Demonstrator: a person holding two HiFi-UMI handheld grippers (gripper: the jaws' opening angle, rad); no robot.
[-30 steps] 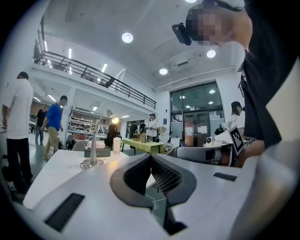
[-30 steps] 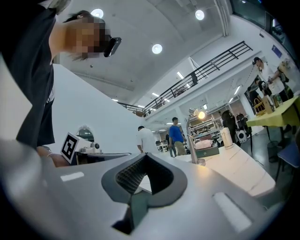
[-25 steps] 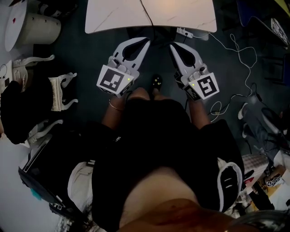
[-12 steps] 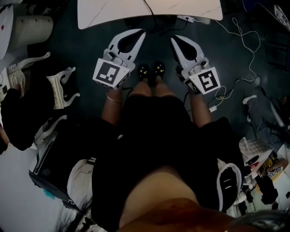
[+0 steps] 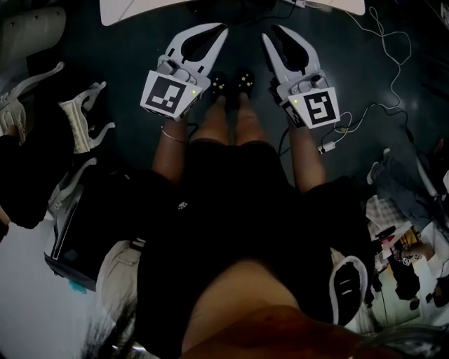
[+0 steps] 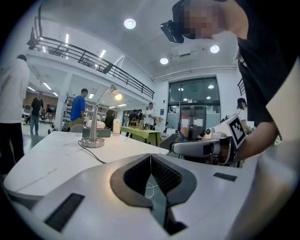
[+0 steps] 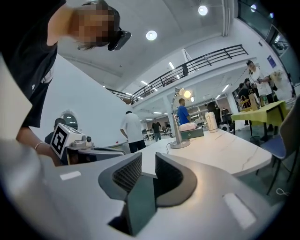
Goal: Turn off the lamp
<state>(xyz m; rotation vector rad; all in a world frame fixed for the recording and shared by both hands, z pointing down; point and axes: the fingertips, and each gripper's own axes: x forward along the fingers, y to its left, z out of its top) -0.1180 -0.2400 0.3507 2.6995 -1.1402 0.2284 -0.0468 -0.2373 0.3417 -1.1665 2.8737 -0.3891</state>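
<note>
- From above, a person's legs and black shoes (image 5: 232,83) show on a dark floor, with a gripper held in each hand on either side of them.
- The left gripper (image 5: 223,28) (image 6: 150,155) has its jaws closed tip to tip, with nothing between them.
- The right gripper (image 5: 272,31) (image 7: 148,160) shows a narrow gap. Its jaws have just been opening, and nothing is between them.
- Both grippers point toward a white table (image 5: 133,10) (image 6: 51,161) (image 7: 229,145), just short of its near edge.
- The lamp (image 6: 95,124) (image 7: 177,123) stands on that table, well apart from both grippers. It has a round silver base and a curved neck, and its bulb is glowing.
- A dark cord (image 6: 90,153) runs from the lamp's base across the tabletop.
- Just behind the lamp sits a green box (image 7: 194,132).
- Farther off, people stand in a bright hall.
</note>
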